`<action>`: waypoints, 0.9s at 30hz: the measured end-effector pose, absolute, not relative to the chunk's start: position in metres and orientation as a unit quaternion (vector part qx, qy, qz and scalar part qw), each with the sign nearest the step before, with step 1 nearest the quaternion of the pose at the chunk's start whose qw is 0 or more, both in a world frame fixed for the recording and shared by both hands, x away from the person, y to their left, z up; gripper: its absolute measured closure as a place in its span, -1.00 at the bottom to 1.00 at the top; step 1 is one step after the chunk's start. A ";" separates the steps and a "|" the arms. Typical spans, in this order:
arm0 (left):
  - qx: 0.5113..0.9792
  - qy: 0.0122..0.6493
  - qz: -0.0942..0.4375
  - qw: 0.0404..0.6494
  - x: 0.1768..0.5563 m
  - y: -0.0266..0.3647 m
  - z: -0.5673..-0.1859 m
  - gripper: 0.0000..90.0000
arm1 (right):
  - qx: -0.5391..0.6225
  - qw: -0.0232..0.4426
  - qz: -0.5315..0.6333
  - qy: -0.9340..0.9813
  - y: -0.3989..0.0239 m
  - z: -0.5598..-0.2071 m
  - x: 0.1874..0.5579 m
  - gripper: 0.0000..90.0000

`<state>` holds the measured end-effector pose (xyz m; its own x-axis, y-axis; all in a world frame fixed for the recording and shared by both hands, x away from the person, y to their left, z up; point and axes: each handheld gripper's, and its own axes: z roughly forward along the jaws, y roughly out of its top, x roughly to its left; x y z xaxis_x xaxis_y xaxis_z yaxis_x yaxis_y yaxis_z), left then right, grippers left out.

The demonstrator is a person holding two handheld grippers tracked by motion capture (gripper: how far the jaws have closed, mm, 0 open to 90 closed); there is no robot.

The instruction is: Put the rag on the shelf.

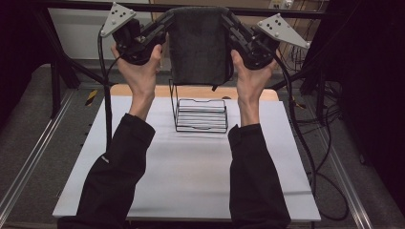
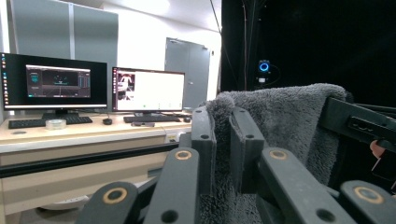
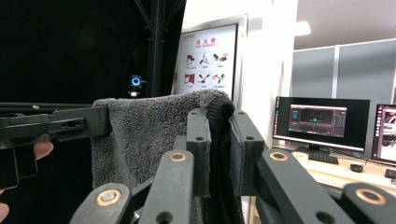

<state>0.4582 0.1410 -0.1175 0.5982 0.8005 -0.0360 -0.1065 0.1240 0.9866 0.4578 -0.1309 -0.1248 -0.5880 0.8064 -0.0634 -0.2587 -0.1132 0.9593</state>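
Hanging between both grippers' jaws, the grey towel (image 1: 199,45) is pinched at its upper corners.

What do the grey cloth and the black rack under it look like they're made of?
Grey cloth: probably plush microfibre or terry towel, given its fuzzy, matte pile and the way it hangs limp. Black rack: thin bent wire, likely coated metal, with a smooth dark finish.

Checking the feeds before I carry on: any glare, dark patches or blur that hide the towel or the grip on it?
High view: sharp and evenly lit, dark grey towel reads clearly above the wire rack, its pile lost in shade. Left gripper view: bright monitors behind, black backdrop beside the towel; near linkage slightly soft. Right gripper view: ceiling light glare top right, towel edge still distinct.
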 end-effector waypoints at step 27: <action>0.608 0.326 0.308 0.655 0.516 0.142 -0.143 0.80 | 0.264 0.364 0.678 0.581 -0.133 -0.145 0.513 0.79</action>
